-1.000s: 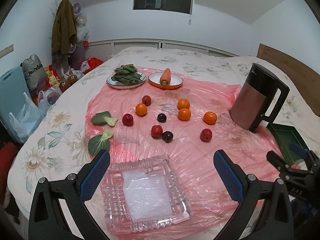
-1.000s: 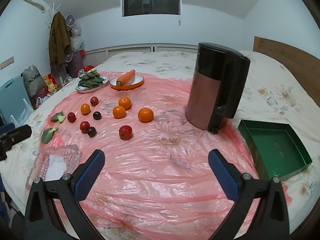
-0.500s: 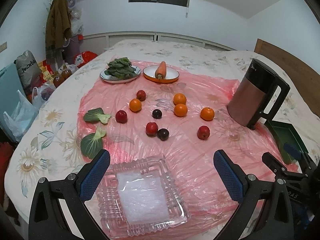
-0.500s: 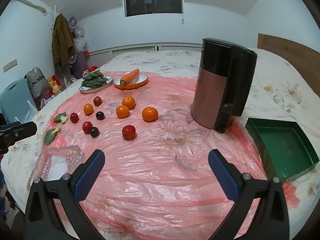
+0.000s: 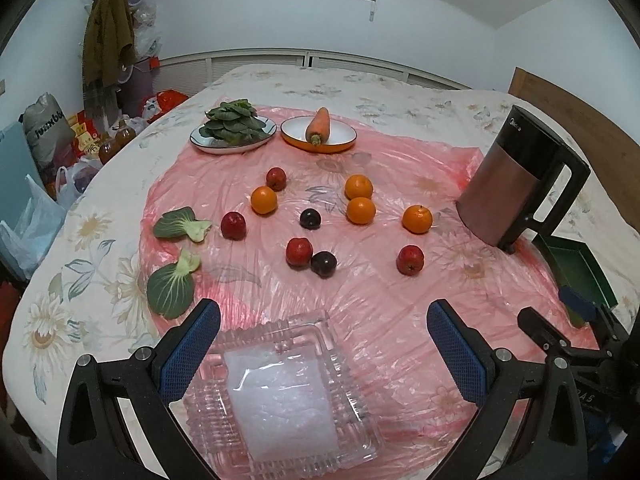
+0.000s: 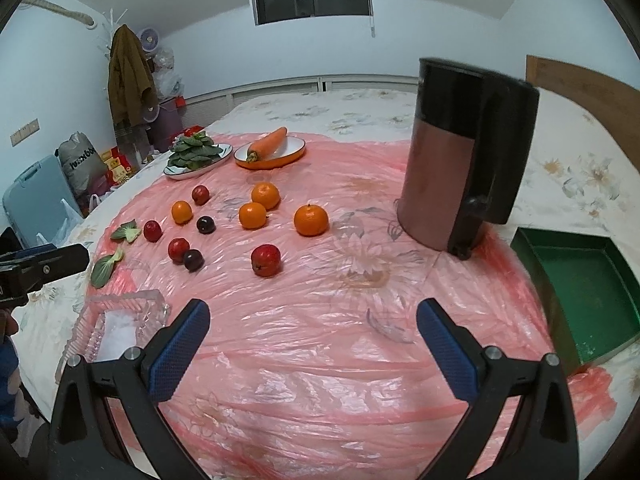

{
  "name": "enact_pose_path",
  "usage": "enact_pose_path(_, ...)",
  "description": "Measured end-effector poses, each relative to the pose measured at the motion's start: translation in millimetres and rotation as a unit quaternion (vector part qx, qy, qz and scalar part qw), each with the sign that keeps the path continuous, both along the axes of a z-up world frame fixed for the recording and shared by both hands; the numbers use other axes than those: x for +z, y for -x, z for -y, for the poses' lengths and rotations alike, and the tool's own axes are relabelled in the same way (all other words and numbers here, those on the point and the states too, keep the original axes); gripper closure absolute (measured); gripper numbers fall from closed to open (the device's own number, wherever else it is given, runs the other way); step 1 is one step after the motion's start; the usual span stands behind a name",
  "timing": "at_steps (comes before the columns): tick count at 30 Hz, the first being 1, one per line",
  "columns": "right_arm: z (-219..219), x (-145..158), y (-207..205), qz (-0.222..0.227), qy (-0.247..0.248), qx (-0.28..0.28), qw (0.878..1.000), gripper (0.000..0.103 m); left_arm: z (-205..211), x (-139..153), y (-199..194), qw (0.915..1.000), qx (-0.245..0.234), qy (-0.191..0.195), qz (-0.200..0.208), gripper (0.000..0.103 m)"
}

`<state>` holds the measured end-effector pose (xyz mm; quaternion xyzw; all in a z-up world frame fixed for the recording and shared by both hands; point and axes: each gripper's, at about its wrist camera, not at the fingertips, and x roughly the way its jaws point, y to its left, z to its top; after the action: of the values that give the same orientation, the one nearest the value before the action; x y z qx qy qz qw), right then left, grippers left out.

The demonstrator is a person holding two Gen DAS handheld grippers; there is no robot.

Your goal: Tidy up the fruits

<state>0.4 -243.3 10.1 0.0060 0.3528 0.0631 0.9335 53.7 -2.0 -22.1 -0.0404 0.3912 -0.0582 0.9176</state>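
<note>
Several oranges, red apples and dark plums lie scattered on a pink plastic sheet [image 5: 372, 292]. The nearest red apple [image 5: 410, 260] [image 6: 265, 260] lies right of centre, an orange [image 5: 417, 219] [image 6: 311, 220] behind it. A clear glass dish [image 5: 280, 392] [image 6: 116, 320] stands close below my left gripper [image 5: 322, 354], which is open and empty above it. My right gripper [image 6: 312, 344] is open and empty over bare sheet, short of the fruit. A green tray [image 6: 584, 292] [image 5: 576, 276] lies at the right.
A brown and black kettle [image 6: 460, 160] [image 5: 516, 184] stands right of the fruit. A plate of greens [image 5: 233, 130] and an orange-rimmed plate [image 5: 340, 144] with a carrot [image 5: 318, 124] stand at the back. Two loose green leaves [image 5: 176, 280] lie at the left. Bags sit beyond the bed's left edge.
Both grippers have risen and tilted down a little, so the fruit and dish sit lower in view. Nothing on the sheet has moved. Both jaws stay open.
</note>
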Motion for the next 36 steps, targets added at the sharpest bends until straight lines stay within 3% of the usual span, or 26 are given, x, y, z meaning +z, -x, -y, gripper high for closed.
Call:
enact_pose_path(14, -10, -17, -28, -0.031, -0.013, 0.043, 0.998, 0.000, -7, -17, -28, 0.9998, -0.008, 0.003, -0.020, 0.006)
enact_pose_path(20, -23, -23, -49, -0.043, -0.011, 0.072, 0.996, 0.000, -16, -28, -50, 0.9993, -0.016, -0.005, -0.033, 0.014)
enact_pose_path(29, -43, -43, -91, -0.079, -0.007, 0.114, 0.990, 0.000, -23, -56, -100, 0.9971, -0.026, 0.001, -0.071, 0.040)
enact_pose_path(36, -49, -57, -119, -0.096, -0.005, 0.122, 0.988, 0.024, -27, -78, -127, 0.9933, -0.004, 0.045, -0.107, 0.054)
